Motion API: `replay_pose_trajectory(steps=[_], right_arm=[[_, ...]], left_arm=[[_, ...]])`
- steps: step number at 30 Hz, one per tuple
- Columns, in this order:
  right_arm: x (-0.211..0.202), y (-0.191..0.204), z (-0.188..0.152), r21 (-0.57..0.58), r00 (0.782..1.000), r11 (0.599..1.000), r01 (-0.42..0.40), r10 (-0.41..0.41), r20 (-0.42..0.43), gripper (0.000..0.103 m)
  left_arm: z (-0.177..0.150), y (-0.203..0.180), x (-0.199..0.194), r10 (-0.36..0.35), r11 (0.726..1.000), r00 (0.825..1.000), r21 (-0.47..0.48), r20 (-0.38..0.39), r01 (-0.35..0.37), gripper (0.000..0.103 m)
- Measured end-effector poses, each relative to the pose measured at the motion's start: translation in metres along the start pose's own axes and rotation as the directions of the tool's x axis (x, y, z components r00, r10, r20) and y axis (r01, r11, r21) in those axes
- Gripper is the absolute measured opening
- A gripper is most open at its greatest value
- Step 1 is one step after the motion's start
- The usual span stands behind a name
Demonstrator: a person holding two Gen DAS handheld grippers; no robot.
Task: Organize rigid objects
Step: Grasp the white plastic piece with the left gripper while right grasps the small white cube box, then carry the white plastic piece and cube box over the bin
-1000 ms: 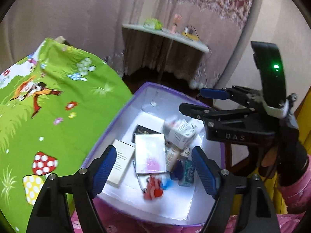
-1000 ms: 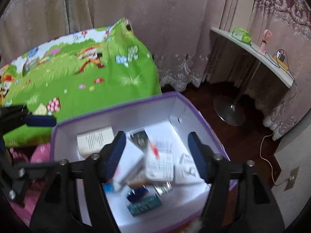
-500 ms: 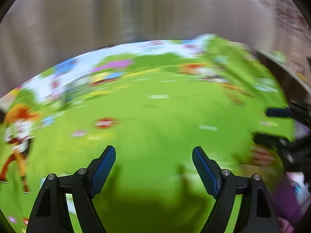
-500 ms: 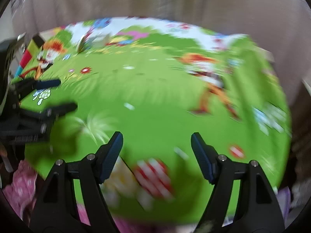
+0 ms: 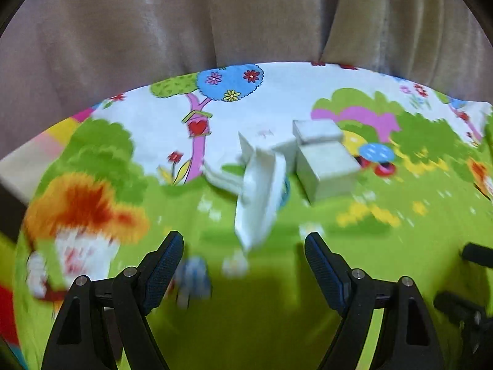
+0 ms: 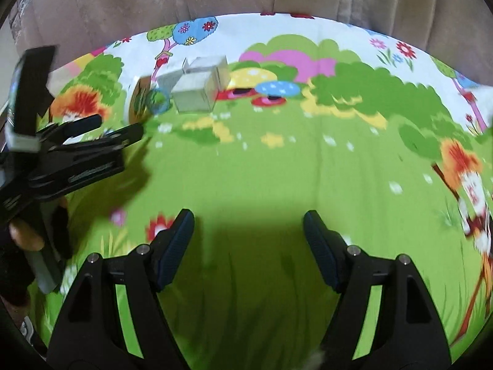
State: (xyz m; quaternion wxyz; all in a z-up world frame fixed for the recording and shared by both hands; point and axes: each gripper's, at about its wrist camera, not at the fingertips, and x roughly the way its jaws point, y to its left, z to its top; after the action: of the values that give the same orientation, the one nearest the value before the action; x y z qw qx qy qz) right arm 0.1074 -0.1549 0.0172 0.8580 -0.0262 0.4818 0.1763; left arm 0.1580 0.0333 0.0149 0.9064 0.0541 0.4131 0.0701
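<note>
Boxes (image 5: 323,166) blurred, no legible print; left tool (image 5: 243,265) and right tool (image 6: 248,240) spread – both empty

Both wrist views face steeply down onto bedsheet (image 5: 246,323), sharing boxes (image 6: 197,92).

A bed (image 5: 252,323) covered by a bright green cartoon-print sheet (image 6: 277,169) carries a small huddle of boxes. Two grey-white cartons (image 5: 323,157) sit together near the printed pink-trunked tree (image 5: 197,141); a flat white box (image 5: 258,197) leans just beside them, toward the tree.
</note>
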Motion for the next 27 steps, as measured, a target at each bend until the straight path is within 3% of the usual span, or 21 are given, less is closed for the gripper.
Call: replay_pose_trajectory(steps=[4,5,6,8,11,16,17,18,19,27], right_arm=[[0.022,0.005,0.023,-0.017,1.0,1.0,-0.014,0.014,-0.009,0.077],[0.027,0.01,0.031,-0.026,1.0,1.0,-0.017,0.017,-0.006,0.077],[0.034,0.015,0.039,-0.034,1.0,0.999,-0.029,0.029,-0.006,0.077],[0.043,0.026,0.05,-0.048,0.999,0.998,-0.045,0.044,-0.001,0.077],[0.061,0.047,0.07,-0.077,0.998,0.995,-0.056,0.057,0.009,0.077],[0.09,0.08,0.102,-0.089,1.0,0.996,-0.017,0.018,0.014,0.077],[0.094,0.084,0.106,-0.091,1.0,0.996,0.0,0.001,0.017,0.069],[0.097,0.087,0.108,-0.096,0.999,0.995,0.023,-0.02,0.025,0.051],[0.096,0.09,0.107,-0.104,0.997,0.992,0.066,-0.063,0.036,0.05],[0.039,0.131,0.045,-0.171,0.998,0.984,-0.042,0.051,0.046,0.049]], left_arm=[[0.02,0.007,0.025,-0.014,1.0,1.0,0.011,-0.027,0.015,0.08],[0.02,0.014,0.025,-0.039,0.999,0.999,-0.009,-0.02,0.039,0.056],[0.019,0.023,0.024,-0.084,0.996,0.996,-0.042,-0.021,0.083,0.024],[0.01,0.04,0.018,-0.129,0.988,0.991,-0.085,-0.026,0.126,0.023],[-0.008,0.055,-0.001,-0.121,0.989,0.993,-0.082,0.001,0.12,0.013],[-0.04,0.071,-0.032,-0.113,0.986,0.993,-0.125,0.024,0.115,0.013],[-0.046,0.074,-0.037,-0.115,0.984,0.993,-0.136,0.024,0.117,0.013],[-0.05,0.076,-0.041,-0.11,0.984,0.994,-0.139,0.026,0.113,0.013],[-0.055,0.077,-0.046,-0.103,0.985,0.994,-0.139,0.029,0.106,0.013],[-0.098,0.08,-0.094,-0.099,0.984,0.994,-0.145,0.044,0.104,0.013]])
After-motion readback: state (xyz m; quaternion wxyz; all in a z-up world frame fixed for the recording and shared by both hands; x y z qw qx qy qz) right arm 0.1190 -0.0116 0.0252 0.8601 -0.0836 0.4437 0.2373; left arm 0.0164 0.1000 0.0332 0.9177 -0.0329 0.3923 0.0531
